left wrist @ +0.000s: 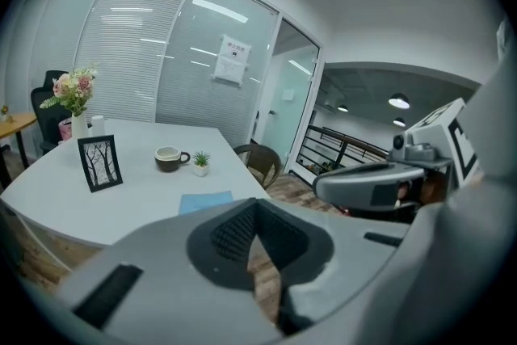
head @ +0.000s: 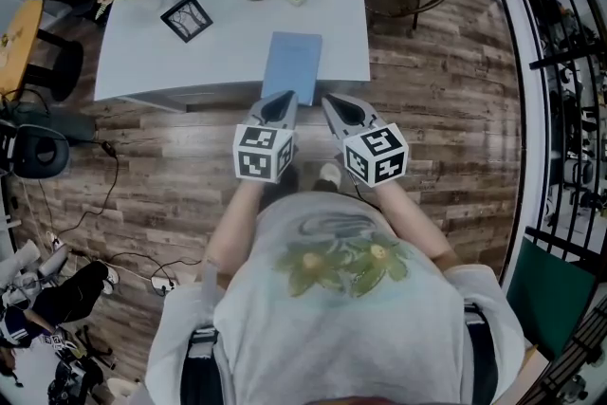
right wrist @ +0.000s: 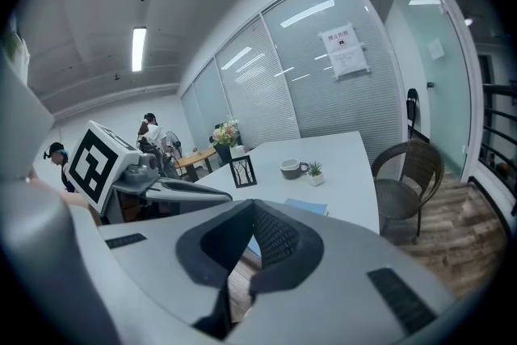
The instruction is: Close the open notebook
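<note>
Pinched shut and empty, left gripper (head: 281, 101) and right gripper (head: 334, 104) hang short of the table's (head: 228, 33) near edge, where the blue notebook (head: 292, 64) seems to overhang, so a clumsy nudge could tip it off.

I see even, bright light from ceiling strips (right wrist: 139, 48). Fisheye bends both gripper views; corners go black, foreground soft.

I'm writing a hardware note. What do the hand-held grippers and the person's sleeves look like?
The left hand-held gripper and right hand-held gripper are grey tapered shells with black ribbed pads. Each bears a white cube printed with black square markers. No cables show. The person wears a pale short-sleeved T-shirt with a green-and-yellow print.
</note>
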Available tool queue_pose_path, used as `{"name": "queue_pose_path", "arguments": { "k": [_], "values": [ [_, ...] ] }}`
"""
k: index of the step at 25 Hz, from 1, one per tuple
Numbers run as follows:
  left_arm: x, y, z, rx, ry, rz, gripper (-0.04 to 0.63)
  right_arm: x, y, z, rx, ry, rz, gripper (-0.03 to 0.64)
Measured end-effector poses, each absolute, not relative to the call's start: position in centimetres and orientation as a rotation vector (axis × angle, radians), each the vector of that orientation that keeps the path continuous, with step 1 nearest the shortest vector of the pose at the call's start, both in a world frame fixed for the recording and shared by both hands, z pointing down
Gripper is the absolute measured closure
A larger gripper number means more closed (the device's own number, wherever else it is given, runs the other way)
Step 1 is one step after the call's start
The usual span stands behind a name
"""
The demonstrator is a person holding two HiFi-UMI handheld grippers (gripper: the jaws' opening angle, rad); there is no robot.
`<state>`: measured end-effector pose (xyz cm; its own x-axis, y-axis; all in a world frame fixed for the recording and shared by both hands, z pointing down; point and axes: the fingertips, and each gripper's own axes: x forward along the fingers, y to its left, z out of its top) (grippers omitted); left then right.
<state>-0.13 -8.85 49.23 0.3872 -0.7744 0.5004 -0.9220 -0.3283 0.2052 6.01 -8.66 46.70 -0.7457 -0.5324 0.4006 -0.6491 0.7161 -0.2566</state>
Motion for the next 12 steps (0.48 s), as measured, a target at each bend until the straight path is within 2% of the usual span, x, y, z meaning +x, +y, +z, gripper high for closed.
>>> {"name": "queue_pose_path", "arguments": {
  "k": [12],
  "values": [
    [-0.54,-8.90,49.71,2.202,-1.461,0.449,0.592,5.74,-8.75,46.92,0.937,-2.618,0.564,0.600]
  ]
}}
